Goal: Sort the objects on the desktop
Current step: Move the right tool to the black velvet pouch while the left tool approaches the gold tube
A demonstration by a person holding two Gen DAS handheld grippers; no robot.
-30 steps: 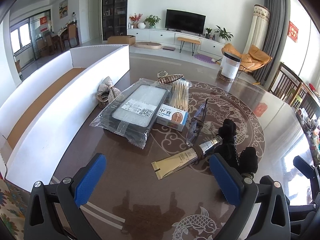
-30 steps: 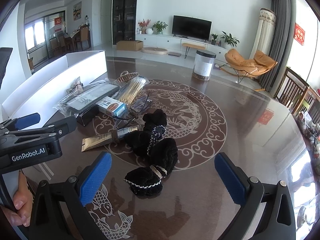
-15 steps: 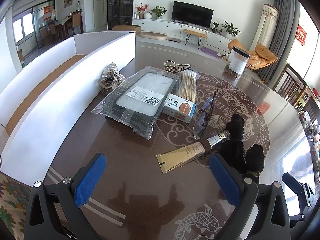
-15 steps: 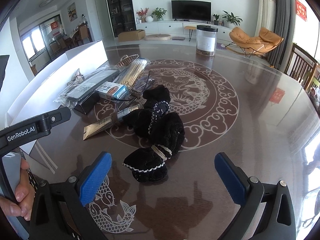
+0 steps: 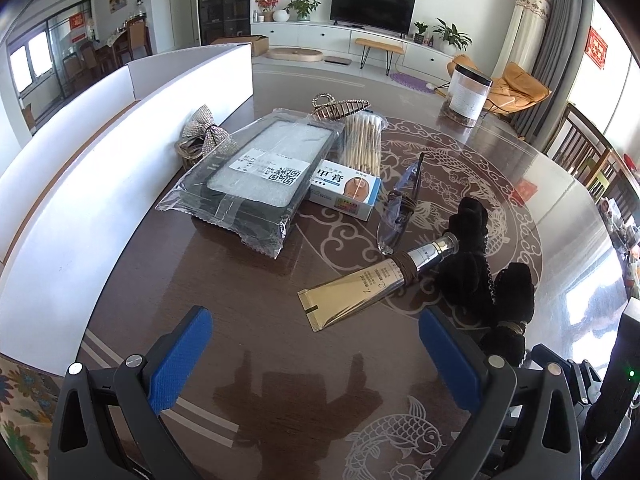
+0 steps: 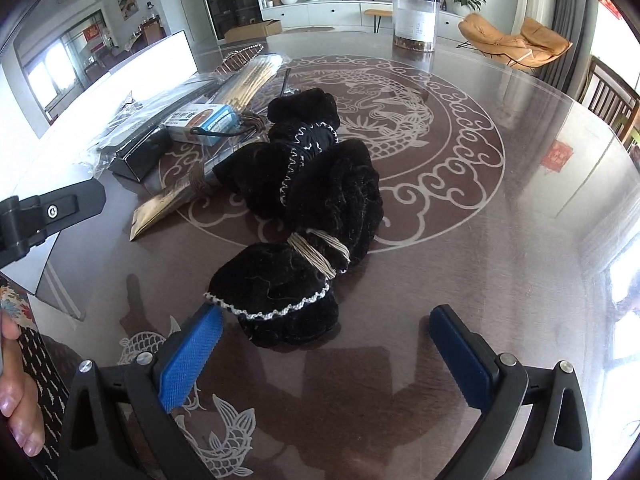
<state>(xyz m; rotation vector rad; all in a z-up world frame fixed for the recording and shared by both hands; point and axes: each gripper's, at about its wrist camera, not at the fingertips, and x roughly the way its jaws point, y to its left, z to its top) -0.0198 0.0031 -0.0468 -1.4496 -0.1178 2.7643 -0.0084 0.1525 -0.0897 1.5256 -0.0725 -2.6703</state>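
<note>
Black scrunchie bundle [image 6: 308,216] long axis runs away from open right claw [image 6: 326,344].

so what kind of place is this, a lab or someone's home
Most likely a home's open living and dining room. A wall-mounted TV sits above a long white cabinet, an orange lounge chair stands by the curtains, and the objects lie on a glass-topped dining table.

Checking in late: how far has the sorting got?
Nothing looks sorted: the long white box shows nothing inside. Both grippers are open and empty; the right gripper is at the black velvet scrunchies. The gold tube and bagged black case remain.
</note>
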